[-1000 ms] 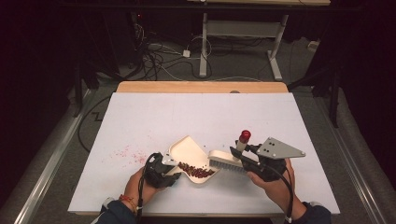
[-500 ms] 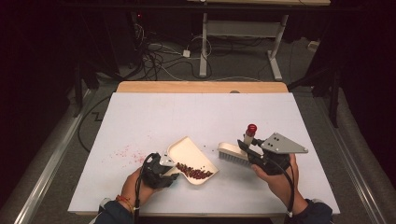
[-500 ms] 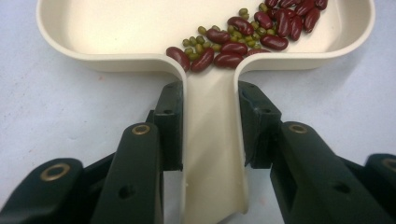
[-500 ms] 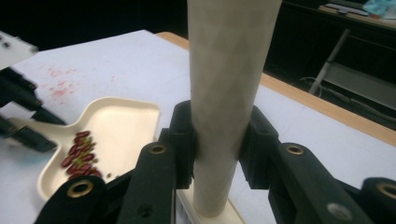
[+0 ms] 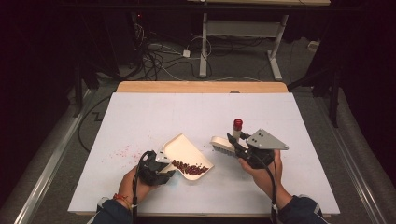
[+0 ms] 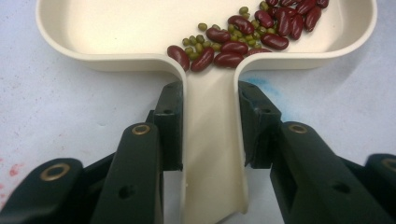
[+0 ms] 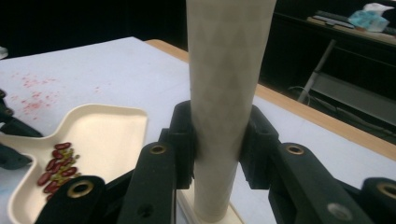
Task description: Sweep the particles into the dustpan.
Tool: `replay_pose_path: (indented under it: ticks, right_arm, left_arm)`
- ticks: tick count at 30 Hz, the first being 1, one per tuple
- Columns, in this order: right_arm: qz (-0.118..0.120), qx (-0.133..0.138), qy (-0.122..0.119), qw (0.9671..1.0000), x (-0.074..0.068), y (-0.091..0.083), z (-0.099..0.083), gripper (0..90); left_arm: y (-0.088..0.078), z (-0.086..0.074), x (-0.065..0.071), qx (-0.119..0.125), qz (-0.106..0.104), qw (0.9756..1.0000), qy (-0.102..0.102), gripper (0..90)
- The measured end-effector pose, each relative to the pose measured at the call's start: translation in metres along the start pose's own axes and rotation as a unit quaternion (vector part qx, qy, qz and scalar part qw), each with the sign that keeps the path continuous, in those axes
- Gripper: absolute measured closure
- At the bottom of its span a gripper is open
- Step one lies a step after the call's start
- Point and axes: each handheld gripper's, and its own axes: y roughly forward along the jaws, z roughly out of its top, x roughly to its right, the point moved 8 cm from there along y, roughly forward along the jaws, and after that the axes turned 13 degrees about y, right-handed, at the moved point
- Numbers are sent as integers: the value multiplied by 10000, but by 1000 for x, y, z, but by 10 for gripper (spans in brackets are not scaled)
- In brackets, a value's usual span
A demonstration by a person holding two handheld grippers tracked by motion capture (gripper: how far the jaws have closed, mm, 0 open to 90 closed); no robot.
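Left gripper [image 5: 161,164] pinches the dustpan [image 5: 187,154] handle at table centre; beans [image 5: 189,168] pile at its near edge. Right gripper [image 5: 238,145] clamps the brush [image 5: 223,143] at the pan's 3 o'clock, apart. Red specks [image 5: 122,152] at 9 o'clock. Bristles hard to make out.

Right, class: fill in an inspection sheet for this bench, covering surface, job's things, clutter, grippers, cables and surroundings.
Surface: white table top, wooden far edge.
Job's things: cream plastic dustpan holding red beans and small green beans; cream hand brush with a red-tipped handle.
Clutter: reddish specks left of the dustpan.
Grippers: left gripper shut on the dustpan's handle; right gripper shut on the brush's handle.
Cables: tangled cables on the floor beyond the table.
Surroundings: dark room, metal desk frame behind.
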Motion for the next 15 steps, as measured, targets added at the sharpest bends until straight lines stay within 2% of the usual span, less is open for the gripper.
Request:
replay_pose_path:
  ticks: [2,4,6,9,10,13,15]
  right_arm:
    - [47,5,-40,10000,-7,3,0,701]
    - [222,-22,-36,9997,-16,4,0,701]
    - [308,-32,-39,9995,-19,3,0,702]
    - [541,-28,148,9984,-23,-1,4,701]
    - [585,53,198,9981,-22,-5,9,701]
    - [467,176,127,9987,-18,-8,16,701]
    - [339,302,230,9987,-8,-9,23,701]
  left_arm:
    - [1,0,0,-12,-14,10000,-13,635]
    - [1,1,-1,-16,-22,10000,-10,635]
    - [2,1,-1,-10,-37,10000,-17,635]
    - [2,0,-1,6,-54,10000,-38,635]
    - [2,0,-1,6,-57,10000,-38,635]
    - [2,0,-1,8,-60,10000,-44,635]
    - [2,0,-1,6,-79,10000,-51,635]
